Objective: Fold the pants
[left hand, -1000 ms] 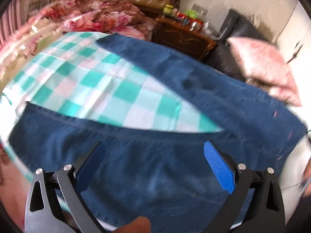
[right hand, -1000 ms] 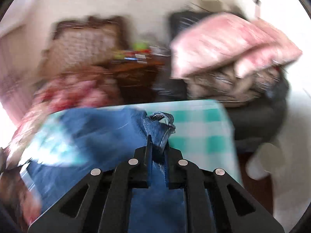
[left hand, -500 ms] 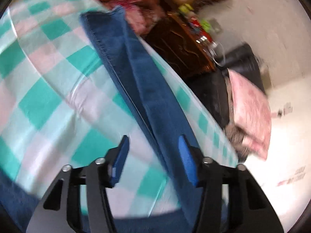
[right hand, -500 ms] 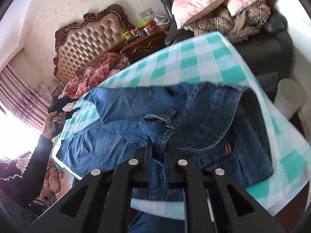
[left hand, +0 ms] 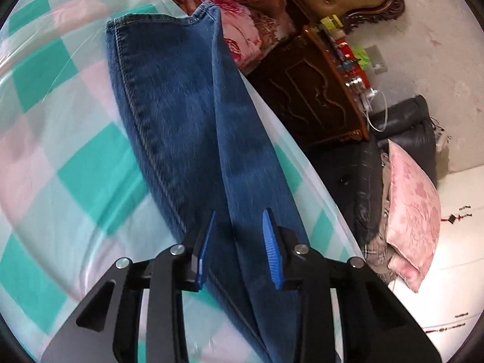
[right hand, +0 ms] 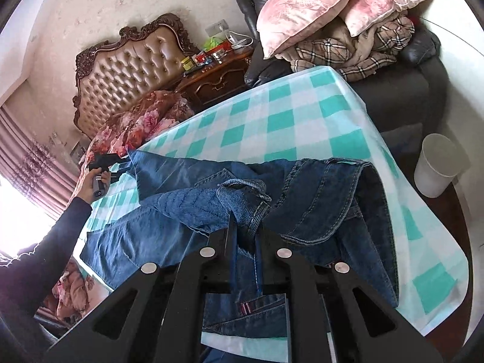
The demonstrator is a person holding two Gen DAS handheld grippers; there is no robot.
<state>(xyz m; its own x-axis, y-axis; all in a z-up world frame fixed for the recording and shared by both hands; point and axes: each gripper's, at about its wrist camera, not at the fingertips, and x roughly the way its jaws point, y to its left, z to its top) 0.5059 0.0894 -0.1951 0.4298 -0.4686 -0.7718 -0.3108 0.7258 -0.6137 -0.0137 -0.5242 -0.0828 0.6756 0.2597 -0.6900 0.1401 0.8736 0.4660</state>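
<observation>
Blue jeans [left hand: 187, 115] lie on a table with a teal, pink and white checked cloth [left hand: 60, 151]. In the left wrist view one leg runs away from me to its hem at the top. My left gripper [left hand: 239, 236] straddles a raised fold of that leg. Its jaws are closing, and the blue pads [left hand: 272, 254] still stand a little apart from the denim. In the right wrist view my right gripper [right hand: 245, 227] is shut on the bunched waistband of the jeans [right hand: 317, 199]. The left gripper [right hand: 109, 163] also shows there, far left at the leg's end.
A dark wooden nightstand [left hand: 311, 90] with small items stands past the table's far edge. A black armchair holds pink pillows [right hand: 332, 6] and plaid blankets. A white bin [right hand: 438, 166] stands on the floor at the right. Floral bedding [right hand: 136, 121] lies at the back left.
My left gripper has travelled from the upper part of the jeans along one leg toward its hem, and its jaws have narrowed around a fold. The right gripper has sunk slightly, still gripping the waistband.
</observation>
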